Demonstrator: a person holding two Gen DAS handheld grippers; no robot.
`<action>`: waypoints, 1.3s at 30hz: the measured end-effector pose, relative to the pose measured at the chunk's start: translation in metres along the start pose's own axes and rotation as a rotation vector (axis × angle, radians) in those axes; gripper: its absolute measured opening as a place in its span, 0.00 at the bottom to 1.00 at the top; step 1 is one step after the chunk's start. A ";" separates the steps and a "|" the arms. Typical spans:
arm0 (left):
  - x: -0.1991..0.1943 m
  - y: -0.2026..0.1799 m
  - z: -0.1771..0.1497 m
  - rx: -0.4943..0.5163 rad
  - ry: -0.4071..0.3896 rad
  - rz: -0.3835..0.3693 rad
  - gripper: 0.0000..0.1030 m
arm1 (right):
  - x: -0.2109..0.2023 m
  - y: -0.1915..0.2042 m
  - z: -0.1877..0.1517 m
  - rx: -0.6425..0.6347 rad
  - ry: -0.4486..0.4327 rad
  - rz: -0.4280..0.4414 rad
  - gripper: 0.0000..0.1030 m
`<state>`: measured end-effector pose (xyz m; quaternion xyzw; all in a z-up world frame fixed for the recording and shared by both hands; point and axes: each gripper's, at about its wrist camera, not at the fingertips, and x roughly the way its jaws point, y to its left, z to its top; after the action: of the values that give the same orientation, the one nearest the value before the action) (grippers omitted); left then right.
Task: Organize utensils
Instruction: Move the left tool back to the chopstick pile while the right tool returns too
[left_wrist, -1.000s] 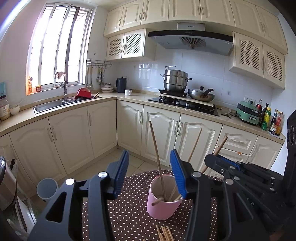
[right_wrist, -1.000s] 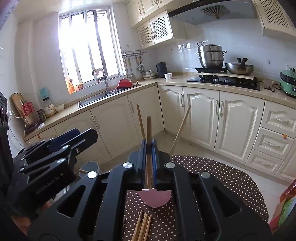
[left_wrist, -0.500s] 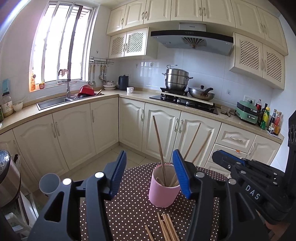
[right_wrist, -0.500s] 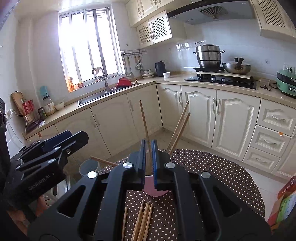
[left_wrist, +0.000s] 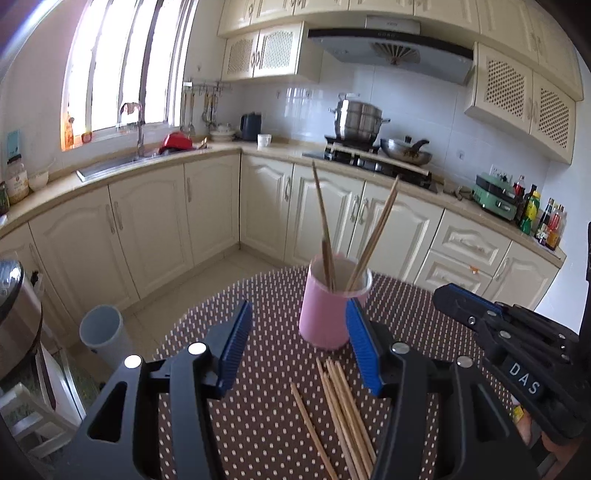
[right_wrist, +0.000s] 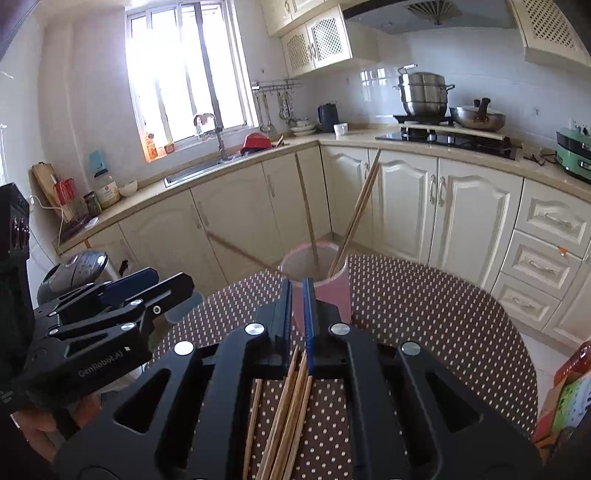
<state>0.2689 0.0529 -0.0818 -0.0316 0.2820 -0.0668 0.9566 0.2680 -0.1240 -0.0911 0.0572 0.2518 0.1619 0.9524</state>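
Landmark: pink cylindrical cup (left_wrist: 334, 302), upright on the round bench with brown polka-dot cloth (left_wrist: 258, 406).
Chopsticks in cup: a few thin wooden chopsticks (left_wrist: 373, 229) lean on its rim.
Loose chopsticks: a bundle of plain wooden chopsticks (left_wrist: 343, 406) lies flat on the cloth on the near side of the cup, one stick apart on the left of the bundle.
Handling: light, stiff, smooth and round, so likely to roll or slide; best pinched across the shaft near the middle, one or two at a time.
Left gripper (left_wrist: 299, 350): fingers about halfway apart, holding nothing, above the bundle just short of the cup.
Right gripper (right_wrist: 297, 314): fingers nearly together, nothing visibly between them, over the same bundle.
In the way: the two grippers crowd the same spot; the leaning sticks could be knocked and the light cup may tip.
Around: grey bin (left_wrist: 105, 338) on the floor left of the cup.
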 end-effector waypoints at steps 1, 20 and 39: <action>0.004 0.001 -0.008 -0.006 0.025 0.000 0.51 | 0.002 -0.001 -0.006 0.002 0.013 0.001 0.07; 0.097 0.001 -0.105 -0.012 0.401 0.046 0.51 | 0.054 -0.028 -0.087 0.067 0.255 0.014 0.07; 0.118 0.014 -0.098 0.019 0.391 0.087 0.12 | 0.098 -0.018 -0.107 0.057 0.370 0.020 0.07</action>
<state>0.3151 0.0476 -0.2285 0.0033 0.4631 -0.0330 0.8857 0.2998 -0.1046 -0.2322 0.0558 0.4267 0.1718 0.8861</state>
